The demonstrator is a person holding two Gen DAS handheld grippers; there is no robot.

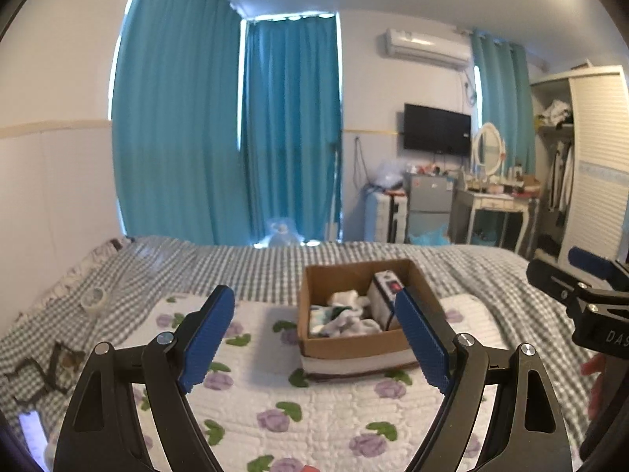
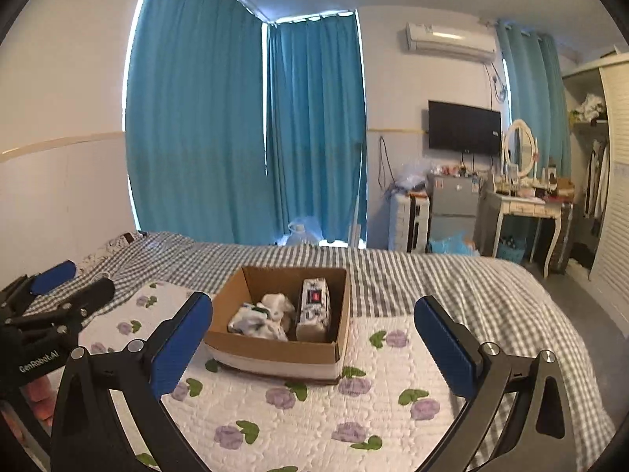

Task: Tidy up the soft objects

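Note:
An open cardboard box (image 1: 355,348) (image 2: 275,350) sits on a white floral quilt (image 1: 275,401) (image 2: 314,413) on the bed. Inside lie crumpled white and teal soft items (image 1: 342,316) (image 2: 259,320) and an upright patterned packet (image 1: 383,295) (image 2: 313,308). My left gripper (image 1: 314,334) is open and empty, held above the quilt just in front of the box. My right gripper (image 2: 312,342) is open and empty, also in front of the box. Each gripper shows at the edge of the other's view, the right gripper (image 1: 582,287) and the left gripper (image 2: 59,295).
The bed has a grey checked cover (image 1: 251,263) (image 2: 452,275). A roll of tape (image 1: 94,299) and dark-framed glasses (image 1: 47,369) lie on its left part. Blue curtains (image 1: 220,129), a dressing table (image 2: 526,212) and a wardrobe (image 1: 589,165) stand beyond the bed.

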